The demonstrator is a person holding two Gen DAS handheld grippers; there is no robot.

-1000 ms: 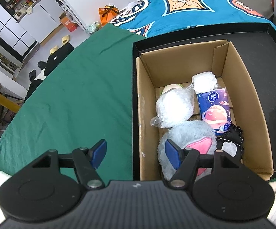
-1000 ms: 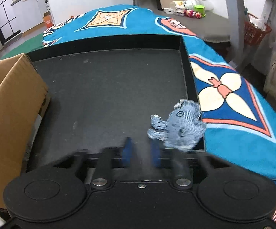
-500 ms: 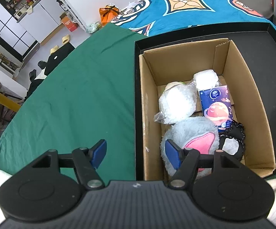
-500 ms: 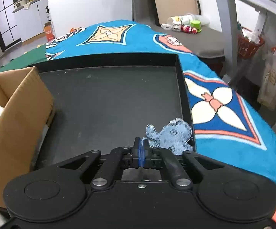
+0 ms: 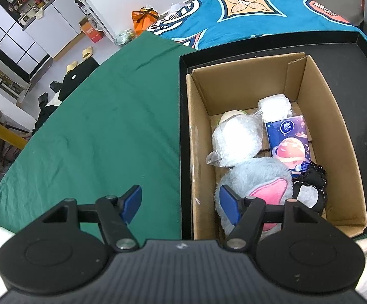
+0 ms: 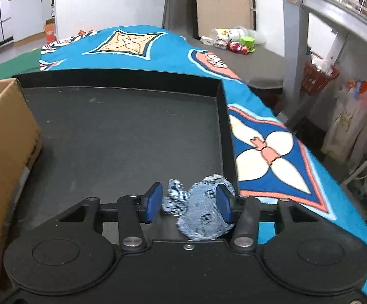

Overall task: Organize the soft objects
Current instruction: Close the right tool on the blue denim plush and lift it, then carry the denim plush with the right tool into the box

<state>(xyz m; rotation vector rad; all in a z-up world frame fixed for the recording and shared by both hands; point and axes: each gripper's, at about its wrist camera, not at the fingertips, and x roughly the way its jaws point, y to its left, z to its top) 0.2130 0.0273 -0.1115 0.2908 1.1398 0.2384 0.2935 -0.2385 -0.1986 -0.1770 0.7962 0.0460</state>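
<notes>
Right wrist view: right gripper (image 6: 189, 204) just opening, jaws parted around small blue denim patch (image 6: 200, 210), pads not pressing. Lies flat in near right corner of black tray (image 6: 122, 131), beside cardboard box (image 6: 3, 136). Looks light, limp, frayed; best pinched across round body. Long axis runs left to right, ragged tail leftward. Left gripper (image 5: 181, 204) open, empty.

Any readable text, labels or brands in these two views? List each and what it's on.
Tissue pack in the cardboard box: round logo and small print at its lower edge, both too small to read.
Orange carton on the floor by the cabinets: printed marks, too blurred to read.
Hanging bag at the right: a drawing, no legible words.
Nothing else carries readable text.
</notes>
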